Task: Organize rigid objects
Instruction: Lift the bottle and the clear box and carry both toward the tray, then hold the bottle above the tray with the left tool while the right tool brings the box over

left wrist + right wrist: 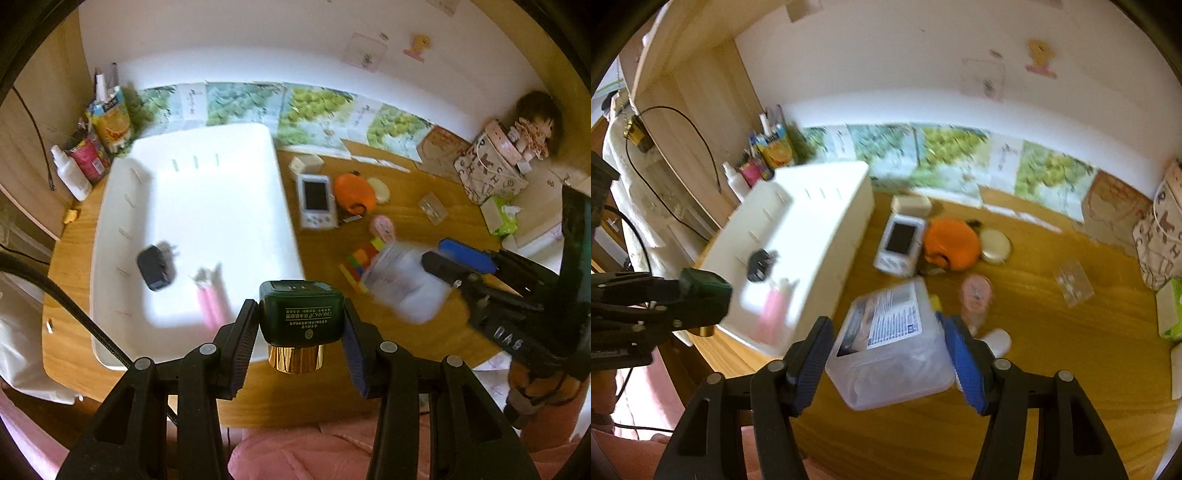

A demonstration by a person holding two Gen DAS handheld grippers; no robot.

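two rigid things are carried above the wooden surface [325, 391] at once. the dark green bottle with a gold cap [301, 317] is clamped across its flat sides by the left gripper [300, 334], just beside the near rim of the white tray [288, 206]. glass is judged likely, so it is treated as heavy, slick and breakable; the grip on the broad body suits it. the clear plastic box with a printed label [892, 343] is clamped by the right gripper [886, 360] across its walls, over the surface right of the tray. it is judged light, stiff and smooth, apt to slip if tilted.
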